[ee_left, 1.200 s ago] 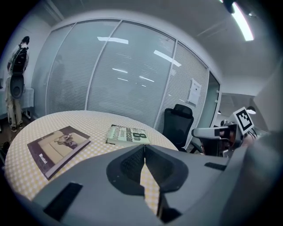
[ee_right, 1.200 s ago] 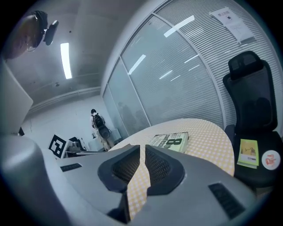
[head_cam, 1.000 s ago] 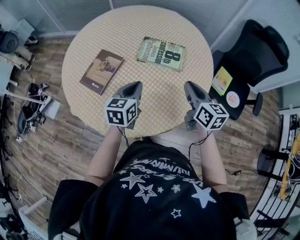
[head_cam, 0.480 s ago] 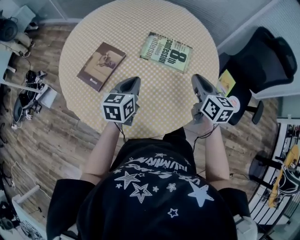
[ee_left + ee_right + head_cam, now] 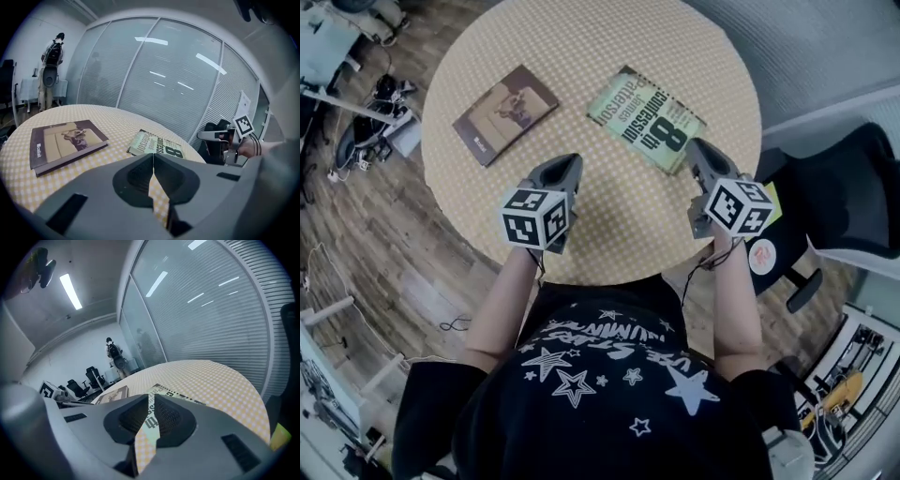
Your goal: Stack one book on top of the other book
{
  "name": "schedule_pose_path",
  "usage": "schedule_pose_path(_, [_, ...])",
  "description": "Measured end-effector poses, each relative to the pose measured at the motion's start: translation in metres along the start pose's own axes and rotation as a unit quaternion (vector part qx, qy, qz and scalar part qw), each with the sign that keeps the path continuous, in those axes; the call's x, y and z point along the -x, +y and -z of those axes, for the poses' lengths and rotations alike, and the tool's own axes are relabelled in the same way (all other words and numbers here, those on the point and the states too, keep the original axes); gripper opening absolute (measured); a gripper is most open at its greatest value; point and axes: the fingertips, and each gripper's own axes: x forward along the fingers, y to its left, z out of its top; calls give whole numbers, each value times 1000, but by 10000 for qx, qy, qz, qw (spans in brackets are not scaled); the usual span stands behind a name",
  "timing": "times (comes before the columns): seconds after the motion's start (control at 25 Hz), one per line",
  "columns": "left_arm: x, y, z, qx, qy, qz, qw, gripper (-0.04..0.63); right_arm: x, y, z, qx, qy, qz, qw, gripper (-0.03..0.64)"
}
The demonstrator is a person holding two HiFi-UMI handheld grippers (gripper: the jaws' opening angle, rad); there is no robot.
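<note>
Tongs clenched and empty in both hands, a person leans over a round checked surface (image 5: 609, 234) where two books lie flat and well apart, the stack not yet begun.

Head view: the green book (image 5: 647, 119) lies cover up, with the brown book (image 5: 504, 113) well apart from it on the person's left. The right tongs (image 5: 697, 152) point at the green book's near corner, just beside it, probably because an overhanging corner or edge is the only place thin jaws can get under a flat cover. The left tongs (image 5: 565, 165) hover on the person's side of the green book, near neither volume and apparently in reserve. A black chair (image 5: 853, 187) stands off the surface beyond the green book.

Left gripper view: the left tongs (image 5: 153, 158) show their jaws pressed together with nothing between them. Past them lie the brown book (image 5: 65, 143) and the green book (image 5: 157, 146). Only from this low angle can one see that both books have some thickness, and that the right tongs (image 5: 220, 136) are carried above the green book's far side rather than touching it.

Right gripper view: the right tongs (image 5: 149, 411) leave only a sliver between their jaws and hold nothing. The green book (image 5: 173, 397) fills that sliver, confirming the aim. Beyond it sits the brown book (image 5: 112, 394). This view alone shows the room behind, with office chairs (image 5: 82, 380) and a standing person (image 5: 114, 355).
</note>
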Motion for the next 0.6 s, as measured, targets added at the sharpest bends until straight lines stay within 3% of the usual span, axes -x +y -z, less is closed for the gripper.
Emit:
schedule_pose_path(0.28, [-40,-17,6,434,-101,-582,9973,11,-48,-57,-14,345,610,-537,9961,41])
schedule_pose_path(0.6, [-69,-28,17,886,13,-972,9913,12,-101,-81,-20,710,1409,-1362,9780,43])
